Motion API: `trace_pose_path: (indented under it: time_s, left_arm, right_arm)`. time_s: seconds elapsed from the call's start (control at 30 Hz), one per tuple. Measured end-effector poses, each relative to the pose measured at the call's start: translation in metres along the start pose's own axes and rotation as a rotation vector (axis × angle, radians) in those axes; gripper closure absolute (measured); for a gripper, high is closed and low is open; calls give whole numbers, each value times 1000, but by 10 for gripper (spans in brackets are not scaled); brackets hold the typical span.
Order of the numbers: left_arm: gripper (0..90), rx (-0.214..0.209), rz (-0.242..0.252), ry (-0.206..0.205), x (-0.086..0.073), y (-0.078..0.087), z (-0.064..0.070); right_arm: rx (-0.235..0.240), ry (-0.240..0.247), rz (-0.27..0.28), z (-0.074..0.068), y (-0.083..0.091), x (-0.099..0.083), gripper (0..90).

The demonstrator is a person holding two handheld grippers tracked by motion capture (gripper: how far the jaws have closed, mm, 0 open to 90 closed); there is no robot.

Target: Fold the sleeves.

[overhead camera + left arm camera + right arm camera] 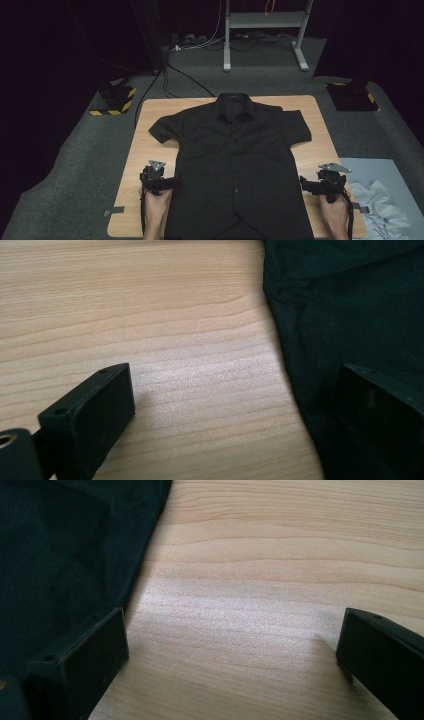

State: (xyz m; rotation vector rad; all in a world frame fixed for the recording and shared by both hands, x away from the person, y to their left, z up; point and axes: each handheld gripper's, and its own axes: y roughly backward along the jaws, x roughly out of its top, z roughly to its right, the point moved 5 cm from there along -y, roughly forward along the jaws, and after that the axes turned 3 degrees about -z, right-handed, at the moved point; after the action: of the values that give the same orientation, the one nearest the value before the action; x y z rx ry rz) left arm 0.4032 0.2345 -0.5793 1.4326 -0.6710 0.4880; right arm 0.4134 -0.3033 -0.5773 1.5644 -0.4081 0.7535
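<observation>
A black short-sleeved shirt [235,160] lies flat and buttoned on the wooden table [145,150], collar at the far side. My left gripper [172,182] is held low at the shirt's left side edge, open. In the left gripper view its jaws straddle the shirt's edge [320,340], one jaw over bare wood [165,340], the other over cloth. My right gripper [303,182] is at the shirt's right side edge, open as well. In the right gripper view the shirt [65,550] lies by its left jaw and wood [280,570] between the jaws.
A pile of white cloth [380,205] lies on a grey sheet beside the table's right front corner. Black-and-yellow floor plates [115,100] sit at the back left and back right. A grey metal stand [265,30] rises behind the table.
</observation>
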Motion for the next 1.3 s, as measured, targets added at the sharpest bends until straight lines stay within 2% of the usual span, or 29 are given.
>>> trace_pose_path:
  time_s: [0.23,0.27,0.3,0.33,0.37,0.4,0.43,0.5,0.57,0.6,0.67,0.73,0.77,0.8,0.93,0.97,1.03,1.07,1.1,1.13,1.17,1.2,1.23,1.3]
  left_arm:
    - [36,-12,4,5,-1,1,0]
    - [36,-23,3,21,0,2,-1]
    - [16,-73,-1,61,2,3,-1]
    - [13,-73,-1,61,2,3,-1]
    - [13,-98,9,77,4,5,-1]
    - [11,-117,41,84,7,9,1]
    - [17,-124,65,71,12,13,4]
    - [17,-129,69,63,15,14,7]
    - [17,-148,87,49,20,17,14]
    - [19,-156,94,43,23,18,18]
    - [21,-176,103,22,26,19,27]
    - [23,-197,111,3,29,19,38]
    - [26,-207,113,-6,30,19,43]
    - [26,-212,113,-16,31,18,47]
    - [32,-235,110,-41,36,11,65]
    - [34,-237,108,-45,37,9,68]
    - [34,-238,108,-62,39,5,75]
    - [44,-239,104,-78,40,1,80]
    - [47,-239,104,-78,40,1,80]
    - [47,-245,97,-80,39,-2,83]
    - [47,-246,87,-83,38,-4,85]
    - [47,-235,66,-106,36,-8,88]
    - [47,-235,66,-106,36,-8,88]
    - [50,-209,45,-136,34,-11,90]
  right_arm:
    - [-10,-16,0,-1,-2,2,0]
    - [-10,-16,0,-1,-2,2,0]
    - [2,0,-6,1,-2,3,1]
    - [7,4,-16,1,-1,3,7]
    - [7,4,-16,1,-1,3,7]
    - [11,0,-24,1,-1,4,21]
    - [35,-6,-28,-2,-1,7,26]
    - [45,-5,-22,-4,0,8,28]
    - [65,11,7,-11,3,13,42]
    - [88,25,22,-19,5,18,43]
    - [96,31,29,-22,6,20,44]
    - [117,55,42,-32,7,25,49]
    - [138,87,54,-44,7,31,52]
    - [138,87,54,-44,7,31,52]
    - [166,129,60,-63,3,39,59]
    - [182,137,57,-73,1,42,61]
    - [187,147,56,-77,0,43,61]
    - [198,166,46,-88,-3,44,63]
    - [198,166,46,-88,-3,44,63]
    - [202,184,36,-96,-6,43,66]
    - [202,184,36,-96,-6,43,66]
    - [201,203,33,-103,-8,42,72]
    - [201,203,33,-103,-8,42,72]
    - [205,220,30,-109,-10,40,75]
